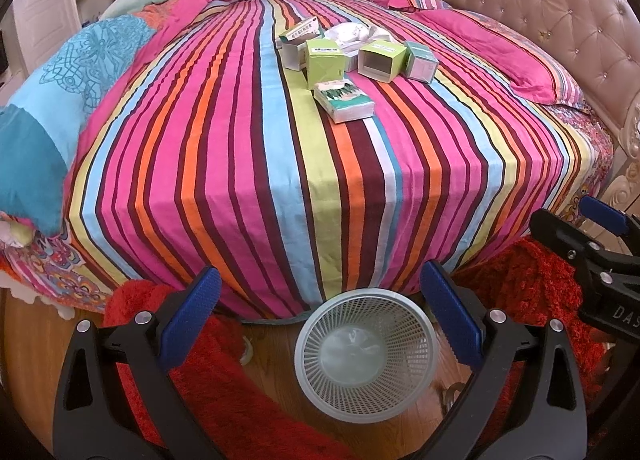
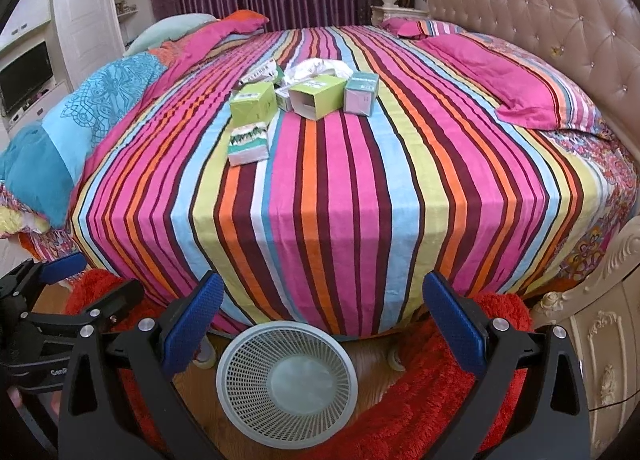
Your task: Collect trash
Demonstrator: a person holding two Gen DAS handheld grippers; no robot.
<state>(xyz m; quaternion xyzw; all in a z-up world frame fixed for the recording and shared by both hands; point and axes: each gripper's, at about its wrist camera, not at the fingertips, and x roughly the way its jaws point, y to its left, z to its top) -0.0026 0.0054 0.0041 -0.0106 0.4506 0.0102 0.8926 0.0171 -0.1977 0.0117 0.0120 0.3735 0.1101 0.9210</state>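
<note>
Both tools are spread wide with nothing in them: the left tool (image 1: pixel 320 320) and the right tool (image 2: pixel 320 324) each hang over the floor at the foot of the bed (image 1: pixel 256 164), pointed at the mesh wastebasket (image 1: pixel 366 352), which looks empty.

The trash is well apart from the basket, up on the striped bedspread around 12 o'clock from both tools. There's a cluster of small green cartons (image 1: pixel 325 62), an open-ended box (image 1: pixel 380 60), a teal box (image 1: pixel 421 61), a flatter tissue pack (image 1: pixel 344 100) nearest the bed's foot, and crumpled white paper (image 1: pixel 352 34) behind them.

What I'd worry about:
- The cartons look empty and light, so a hard squeeze would probably crush them, or one could pop out sideways.
- They sit touching each other, so reaching for one likely shoves its neighbours around on the soft bedding.
- The reach across the bed is long, and on the carry back a drop could miss the basket and land on the red shag rug (image 1: pixel 240 400).
- The basket looks light, so a bump might tip it.

Hard to make out: the print on the boxes is unreadable, I can't tell whether any still hold something, and the paper pile partly hides whatever's behind it. There's a small pale thing on the floor at about 9 o'clock from the basket that I can't identify.
</note>
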